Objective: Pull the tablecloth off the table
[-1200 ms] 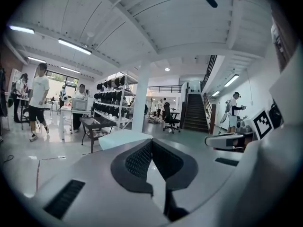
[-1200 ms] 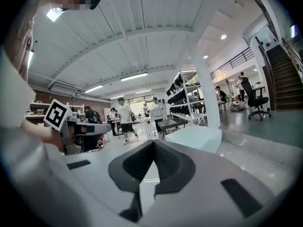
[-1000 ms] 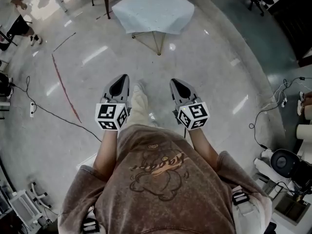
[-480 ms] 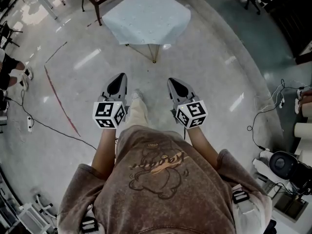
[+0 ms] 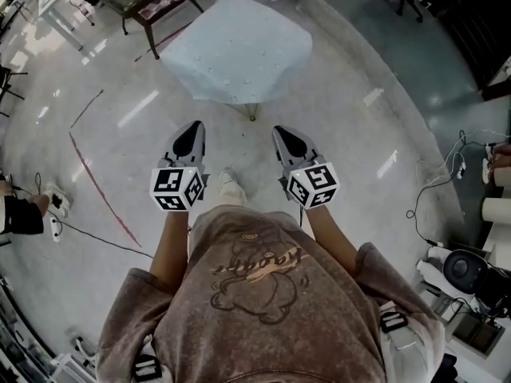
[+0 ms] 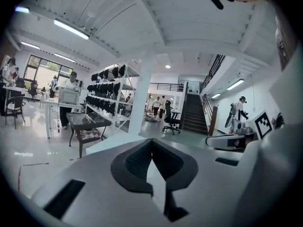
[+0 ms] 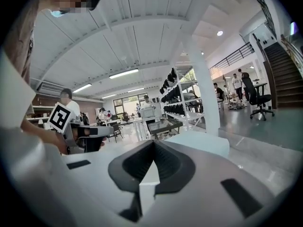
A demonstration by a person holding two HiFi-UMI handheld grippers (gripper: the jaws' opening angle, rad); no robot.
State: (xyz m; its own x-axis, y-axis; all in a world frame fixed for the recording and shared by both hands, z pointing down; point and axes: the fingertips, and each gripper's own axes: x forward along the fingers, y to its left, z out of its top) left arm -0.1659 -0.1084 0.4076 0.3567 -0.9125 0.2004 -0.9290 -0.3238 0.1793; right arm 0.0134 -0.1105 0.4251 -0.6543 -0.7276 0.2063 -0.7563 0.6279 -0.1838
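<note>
Ahead, tablecloth covers table; left gripper, right gripper both closed, empty, apart from it.

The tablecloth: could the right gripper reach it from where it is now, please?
Probably not yet: the tablecloth lies ahead of the right gripper across the floor, beyond its shut fingers. Nothing stands between them.
</note>
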